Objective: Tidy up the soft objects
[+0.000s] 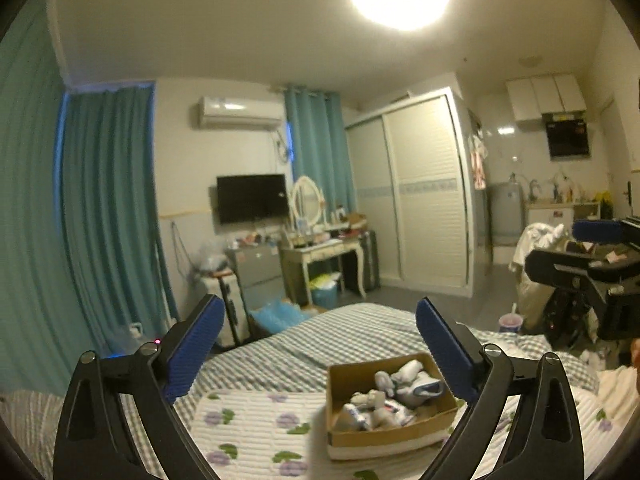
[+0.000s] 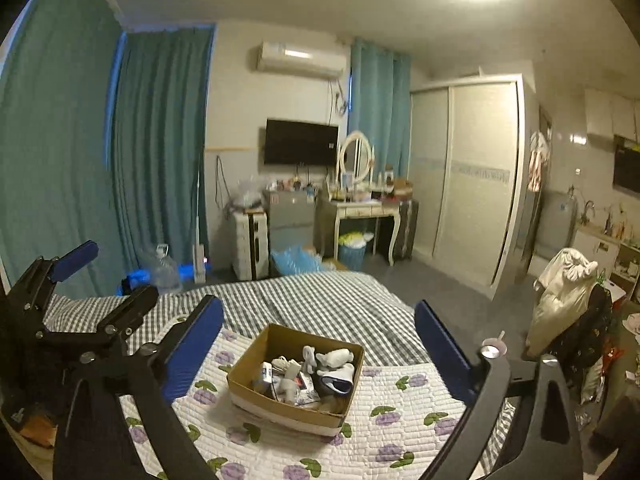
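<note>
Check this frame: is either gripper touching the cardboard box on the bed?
Apart. In the right wrist view the right gripper stands open well above the cardboard box, with quilt visible between; the left gripper sits off to the side, clear of it.

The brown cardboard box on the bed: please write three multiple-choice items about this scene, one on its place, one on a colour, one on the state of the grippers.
1. Where does the brown cardboard box stand?
A. on the white quilted mat with purple flowers
B. on the grey floor
C. on the white dressing table

2. What colour are the finger pads of the grippers?
A. red
B. blue
C. yellow

3. What is the state of the left gripper and the right gripper?
A. both shut on socks
B. one open, one shut
C. both open and holding nothing

Answers:
1. A, because the flowered mat shows around the base of the box in both views.
2. B, because each pad is plainly blue.
3. C, because each pair of fingers stands wide apart with nothing between them.
</note>
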Motion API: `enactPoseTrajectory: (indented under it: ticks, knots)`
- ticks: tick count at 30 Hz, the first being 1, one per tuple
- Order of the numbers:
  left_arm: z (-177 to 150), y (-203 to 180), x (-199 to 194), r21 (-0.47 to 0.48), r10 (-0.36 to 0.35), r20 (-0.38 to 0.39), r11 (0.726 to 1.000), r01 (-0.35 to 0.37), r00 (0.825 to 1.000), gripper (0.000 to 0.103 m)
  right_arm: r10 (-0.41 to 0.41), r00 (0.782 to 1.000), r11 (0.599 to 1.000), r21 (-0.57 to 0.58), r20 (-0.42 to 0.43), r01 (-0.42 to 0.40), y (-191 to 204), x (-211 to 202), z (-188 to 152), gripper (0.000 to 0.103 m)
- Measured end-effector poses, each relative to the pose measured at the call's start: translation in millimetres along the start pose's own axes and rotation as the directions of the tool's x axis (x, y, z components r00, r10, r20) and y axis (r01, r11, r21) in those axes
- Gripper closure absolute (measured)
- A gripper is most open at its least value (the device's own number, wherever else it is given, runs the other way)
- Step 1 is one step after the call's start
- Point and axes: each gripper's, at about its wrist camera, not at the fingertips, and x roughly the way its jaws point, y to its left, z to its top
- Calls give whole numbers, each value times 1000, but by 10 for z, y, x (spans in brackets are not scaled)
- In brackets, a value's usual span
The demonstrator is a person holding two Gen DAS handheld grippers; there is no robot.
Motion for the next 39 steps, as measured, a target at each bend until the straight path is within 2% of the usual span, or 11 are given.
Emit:
enactPoseTrajectory:
  ticks: [3,7,11,16,21,39]
  knots:
    - [-218,78,-12,-22,7,-8,1000,-7,1000,4,-14,1000,1000,12,20,14,98,-36,-259,0]
    - [-581,162,121,-43,10,-62,999,-13,998,4,-25,999,999,40,27,23,179,92,-682,0]
    - [-863,126,264,-1,23,-102,1000,-23,994,4,-9,999,993,115,-38,14,168,397,-1109,0]
    - [-1035,105,367,-10,3,-145,1000,-5,989,4,-18,995,987,158,-101,34,135,740,-1493,0]
    - [-1170,139,380,-23,-5,-190,1000,0,982,4,-29,988,988,144,-151,51,138,904,-1620,0]
    - [-1279,187,348,-52,-41,-230,998,30,972,4,-47,988,990,124,-146,66,184,890,-1627,0]
